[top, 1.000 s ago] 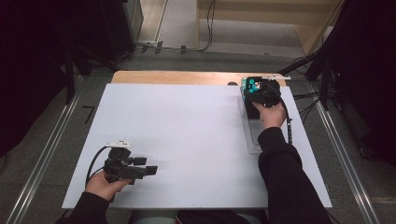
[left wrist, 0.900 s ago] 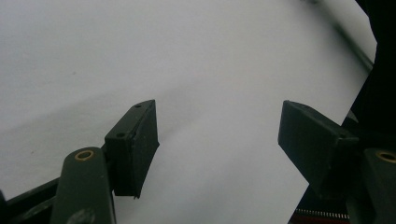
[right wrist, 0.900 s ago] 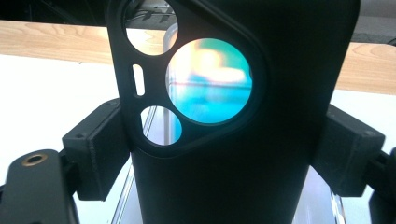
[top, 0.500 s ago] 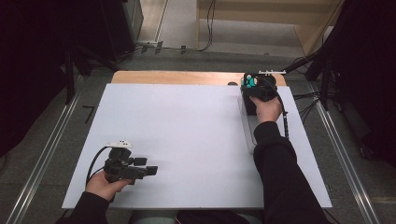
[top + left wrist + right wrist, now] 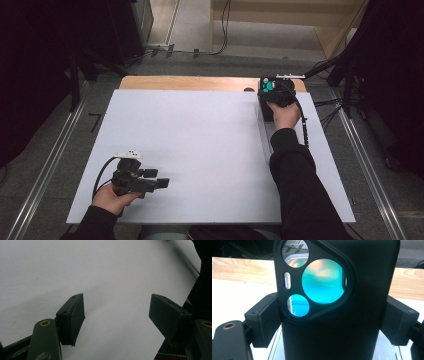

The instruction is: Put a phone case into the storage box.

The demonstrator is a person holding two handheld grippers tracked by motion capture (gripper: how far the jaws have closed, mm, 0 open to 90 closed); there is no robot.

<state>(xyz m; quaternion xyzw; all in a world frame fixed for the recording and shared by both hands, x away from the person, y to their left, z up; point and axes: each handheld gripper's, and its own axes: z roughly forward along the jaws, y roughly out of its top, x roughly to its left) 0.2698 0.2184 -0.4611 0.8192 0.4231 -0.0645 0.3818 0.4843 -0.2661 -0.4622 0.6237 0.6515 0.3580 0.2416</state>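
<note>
Fingers first: the right gripper [image 5: 272, 92] is sitting with its black pads [image 5: 265, 320] flanking a black phone case with a triangular camera cutout [image 5: 332, 315], jaws just easing wider, at the far right of the big white tabletop [image 5: 200, 150]. The left gripper [image 5: 161, 183] is gaping wide, holding nothing, resting near the front left edge.

Room dark at sides, white table [image 5: 200, 150] bright under light from above. Soft shadows under hands. Close-up phone case [image 5: 337, 315] blurry, shiny teal glare in its holes.
</note>
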